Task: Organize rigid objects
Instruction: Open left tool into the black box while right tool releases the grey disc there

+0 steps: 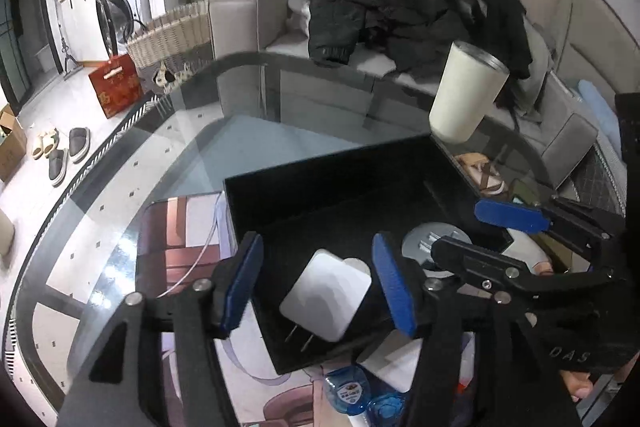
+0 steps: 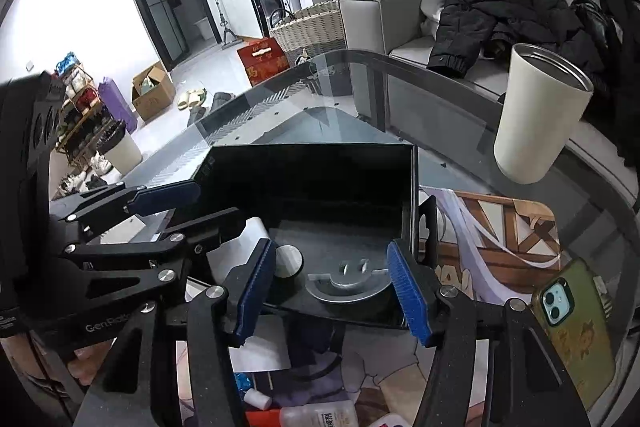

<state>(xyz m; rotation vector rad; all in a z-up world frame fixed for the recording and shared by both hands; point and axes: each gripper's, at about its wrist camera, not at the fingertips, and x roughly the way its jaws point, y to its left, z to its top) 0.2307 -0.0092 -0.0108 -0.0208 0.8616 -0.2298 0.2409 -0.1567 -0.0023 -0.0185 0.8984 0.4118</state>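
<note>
The glass table [image 1: 120, 155] carries everything here, with a printed mat [image 2: 500, 239] spread on its near side and a black open box [image 1: 320, 187] standing on that mat; a white tumbler [image 1: 464, 95] stands well beyond the box's far right corner and a phone [image 2: 576, 323] lies on the mat out toward the table's right edge. Both grippers hang over the box's near edge, pointing steeply down into it. The left gripper [image 1: 316, 287] stands about half open, its blue pads either side of a white plug adapter [image 1: 326, 297] that lies flat on the box floor near the near-left corner; the pads are apart from the adapter's sides, so nothing is held. The adapter's prongs point back toward the near edge, so its long axis runs roughly along the line of the fingers and its flat flanks face the two pads. The right gripper [image 2: 332, 287] is likewise about half open and empty, straddling a round silver plug disc [image 2: 348, 281] that rests on the floor near the near-right corner, prongs up, with a small grey cap [image 2: 289, 261] just beside its left pad. Each object lies directly under its own gripper, so I judge both to be already deposited; the next move probably calls for a straight lift clear of the box walls, toward the small bottles [image 2: 316, 415] waiting on the mat at the near edge.
</note>
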